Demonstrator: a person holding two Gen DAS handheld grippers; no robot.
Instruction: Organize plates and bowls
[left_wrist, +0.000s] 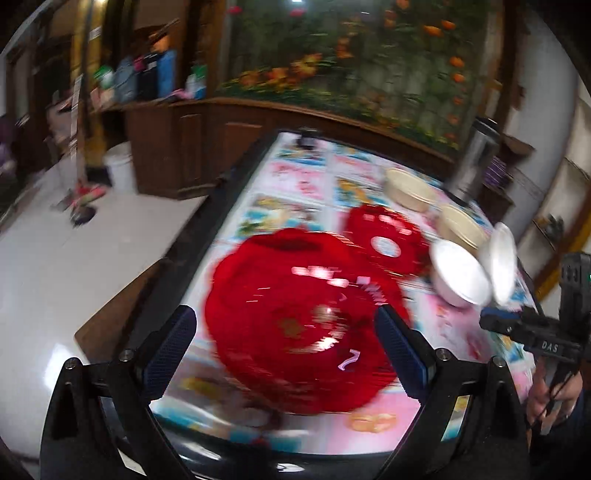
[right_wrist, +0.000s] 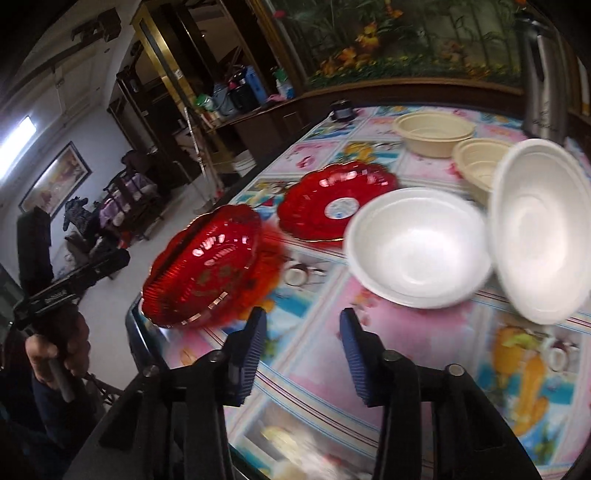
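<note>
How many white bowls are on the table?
2. One white bowl sits flat beside the far red plate; the other white bowl is tipped up on its edge just right of it. None seem hidden.

Worktop (right_wrist: 317, 373) covered with a cartoon-print cloth in pink and blue panels. Steel thermos flask (right_wrist: 546, 88) upright at its 1 o'clock corner. Small black object (right_wrist: 341, 109) on the far edge, 12 o'clock; blurred, type unclear. White bucket (left_wrist: 120, 168) on the pale floor at 10 o'clock. Floral mural (left_wrist: 354, 62) above dark wooden cabinets (left_wrist: 192, 147).
</note>
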